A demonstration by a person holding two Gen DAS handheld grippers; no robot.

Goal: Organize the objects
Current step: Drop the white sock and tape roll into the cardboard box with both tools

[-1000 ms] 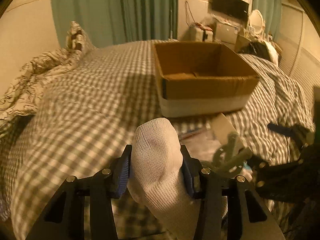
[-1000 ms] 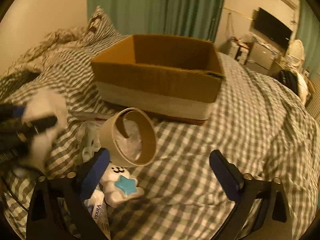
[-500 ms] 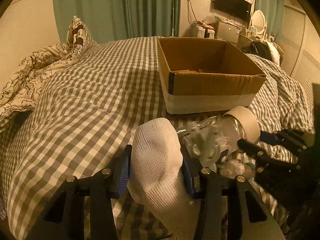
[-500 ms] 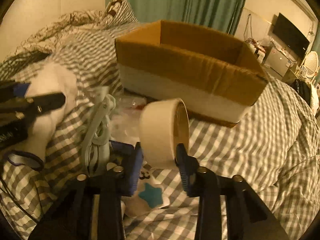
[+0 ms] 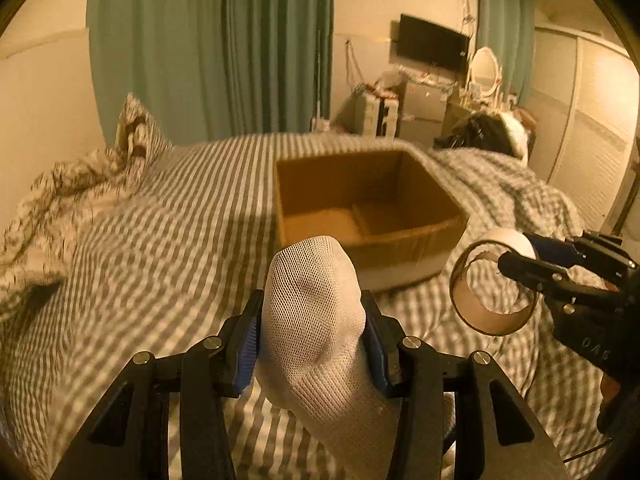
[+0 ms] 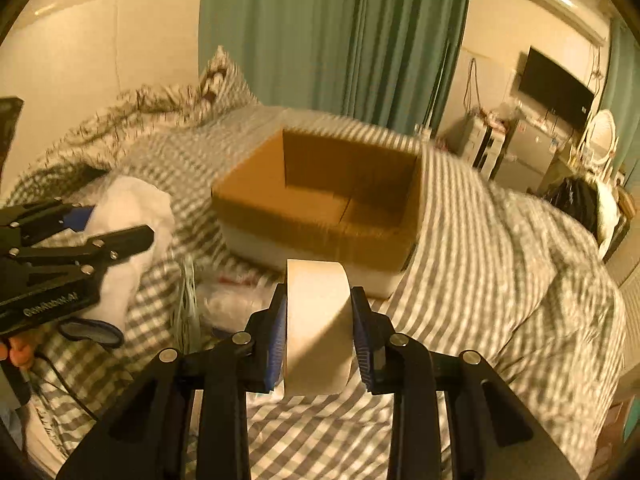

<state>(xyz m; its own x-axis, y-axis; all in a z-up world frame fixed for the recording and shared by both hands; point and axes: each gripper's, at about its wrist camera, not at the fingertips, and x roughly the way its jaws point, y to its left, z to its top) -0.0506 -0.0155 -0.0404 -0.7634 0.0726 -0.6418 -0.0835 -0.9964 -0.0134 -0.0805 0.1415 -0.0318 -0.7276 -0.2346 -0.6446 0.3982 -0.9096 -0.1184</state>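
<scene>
My left claw [image 5: 312,332] pinches a white sock [image 5: 316,320] and my right claw [image 6: 318,332] clamps a tape roll [image 6: 316,320], both above the bed's [image 5: 160,248] near edge short of the cardboard box [image 5: 368,208]; early release risks missing it.

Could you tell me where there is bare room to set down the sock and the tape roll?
The cardboard box shows a bare floor between its four walls. The checked duvet lies open left of the box, up to the rumpled patterned bedding. It is crowded in front of the box's near left corner, where plastic wrappers and cords lie.
</scene>
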